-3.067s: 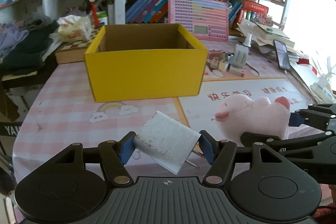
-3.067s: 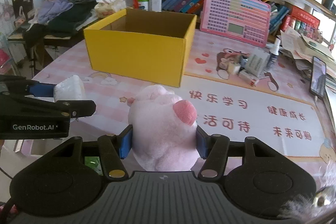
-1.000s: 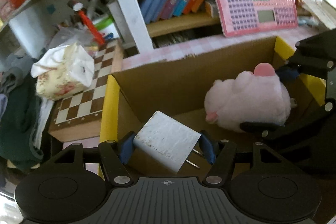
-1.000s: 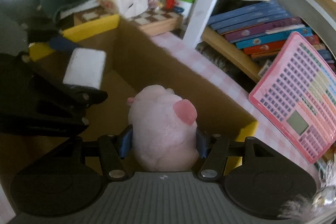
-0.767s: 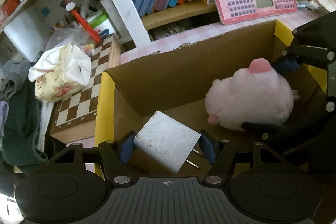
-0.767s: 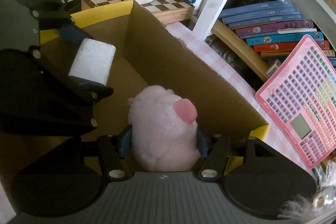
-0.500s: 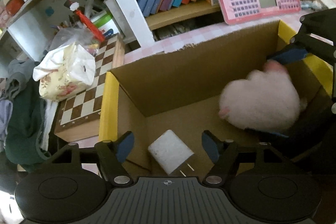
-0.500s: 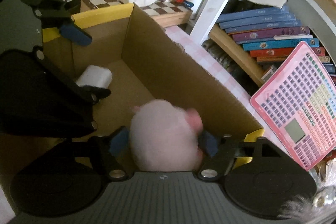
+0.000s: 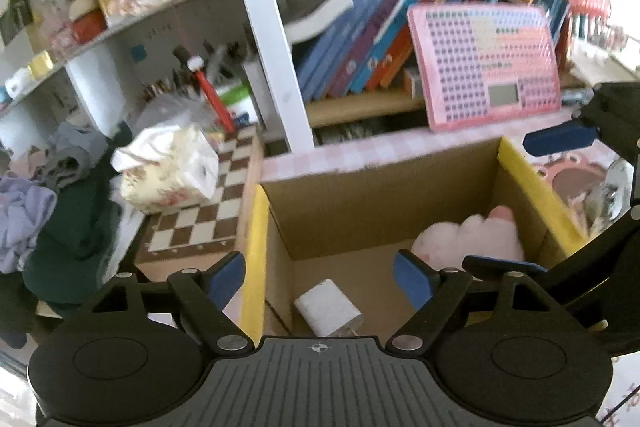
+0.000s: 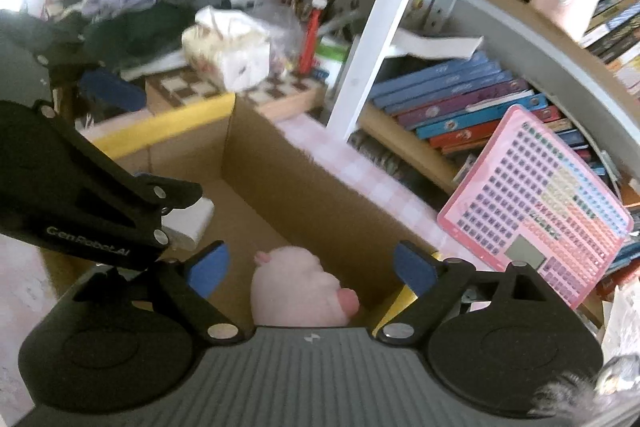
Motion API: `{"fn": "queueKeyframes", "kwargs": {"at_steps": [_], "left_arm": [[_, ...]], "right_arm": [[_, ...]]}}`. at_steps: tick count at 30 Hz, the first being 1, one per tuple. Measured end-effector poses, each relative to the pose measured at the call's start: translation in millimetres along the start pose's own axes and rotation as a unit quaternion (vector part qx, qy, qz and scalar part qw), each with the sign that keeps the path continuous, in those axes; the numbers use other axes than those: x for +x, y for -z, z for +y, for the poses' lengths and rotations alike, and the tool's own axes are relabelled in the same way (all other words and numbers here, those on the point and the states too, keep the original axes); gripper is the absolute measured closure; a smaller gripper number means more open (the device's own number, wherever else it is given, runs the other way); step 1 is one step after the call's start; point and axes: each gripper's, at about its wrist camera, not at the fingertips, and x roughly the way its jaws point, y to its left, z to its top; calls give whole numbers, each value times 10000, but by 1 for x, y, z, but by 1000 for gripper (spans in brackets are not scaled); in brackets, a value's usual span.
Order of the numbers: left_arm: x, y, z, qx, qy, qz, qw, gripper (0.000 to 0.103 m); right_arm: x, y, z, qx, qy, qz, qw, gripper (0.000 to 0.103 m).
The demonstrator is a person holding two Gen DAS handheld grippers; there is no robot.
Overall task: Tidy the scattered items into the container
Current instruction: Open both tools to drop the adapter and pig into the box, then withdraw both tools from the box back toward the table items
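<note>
The yellow cardboard box (image 9: pixel 255 227) (image 10: pixel 180 121) lies right below both grippers. On its floor rest a white plug adapter (image 9: pixel 328 307) (image 10: pixel 192 221) at the left and a pink plush toy (image 9: pixel 472 241) (image 10: pixel 300 287) at the right. My left gripper (image 9: pixel 320 277) hangs above the adapter, jaws opening, nothing between its blue pads. My right gripper (image 10: pixel 310 263) hovers over the plush, jaws opening too, its pads clear of the toy. Each gripper shows at the edge of the other's view.
Behind the box stand a white shelf post (image 9: pixel 260 39), a row of books (image 9: pixel 360 43) and a pink keypad toy (image 9: pixel 488 63) (image 10: pixel 540 207). A chessboard (image 9: pixel 200 211) with a tissue pack (image 9: pixel 168 163) sits left of the box, next to piled clothes (image 9: pixel 60 211).
Both grippers let go inside the box: the adapter and the plush dropped to its floor. Both grippers then spread wider and rose, so the box looks lower and smaller.
</note>
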Motion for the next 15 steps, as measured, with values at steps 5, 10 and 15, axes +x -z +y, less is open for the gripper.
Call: {"fn": "queueKeyframes", "kwargs": {"at_steps": [5,10,15], "left_arm": [[-38,8,5,-153,58,-330,9993,17],[-76,24,7,-201,140,-552,9982,12],[-112,47,6,-305,271,-673,9969,10]], "right_arm": [[-36,4,12,142,115,-325,9993,11],[-75,15,31,219,169,-588,9979,10],[-110,32,49,309,191,-779,9963,7]]}}
